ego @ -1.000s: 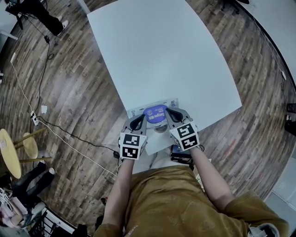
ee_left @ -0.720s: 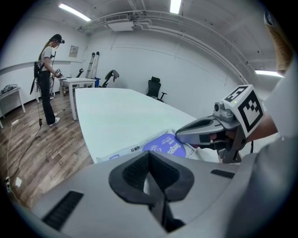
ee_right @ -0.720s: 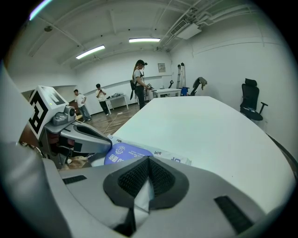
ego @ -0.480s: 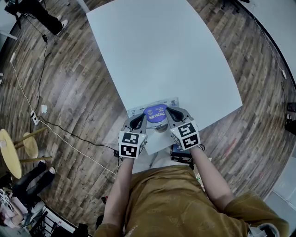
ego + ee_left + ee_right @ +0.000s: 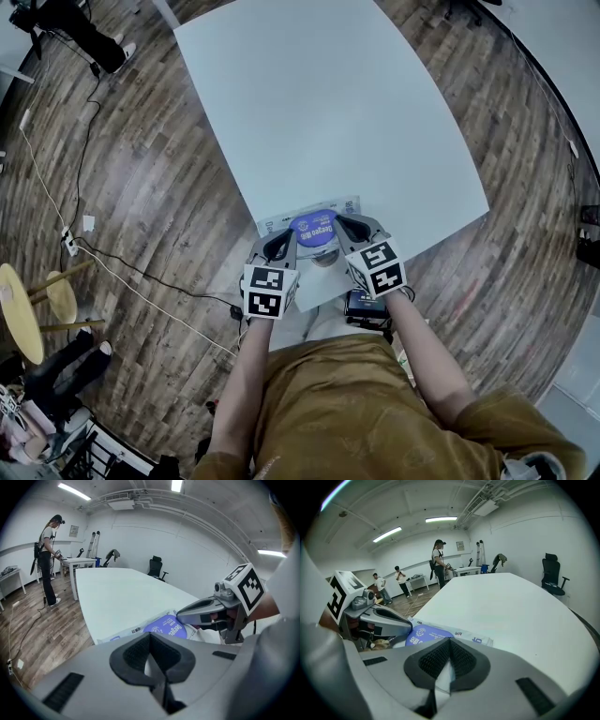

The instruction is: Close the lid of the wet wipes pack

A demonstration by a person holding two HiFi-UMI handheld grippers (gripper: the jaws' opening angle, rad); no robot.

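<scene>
Grey plastic and black ribbed pads are filling the foreground of both gripper views. The left gripper [image 5: 151, 641] is showing its jaws pressed together with nothing between them, and the right gripper [image 5: 449, 646] is showing the same. Just beyond the two tips, one wet wipes pack [image 5: 281, 223] is lying flat at the near edge of the white table [image 5: 328, 103]. It is a pale, soft rectangular pack with blue print along its far border. A violet-blue oval lid [image 5: 314, 228] with white lettering is sitting on its top face, looking flat as far as the views show. In the head view the two grippers are flanking that lid, the left tip at the pack's near left part and the right tip at the lid's right rim. Whether either is touching it cannot be told. Counting gives one pack, one lid, two grippers and one table. Compared with half a second ago, the right gripper's marker cube [image 5: 377, 267] is sitting slightly farther forward, toward the pack, while the pack and the left gripper are staying where they were. Farther off, dark wood flooring [image 5: 141, 187] is surrounding the table. One black office chair [image 5: 553, 576] is standing by the far wall, and three people are standing at the far side of the room in the right gripper view, the nearest [image 5: 439, 564] beside another table.
</scene>
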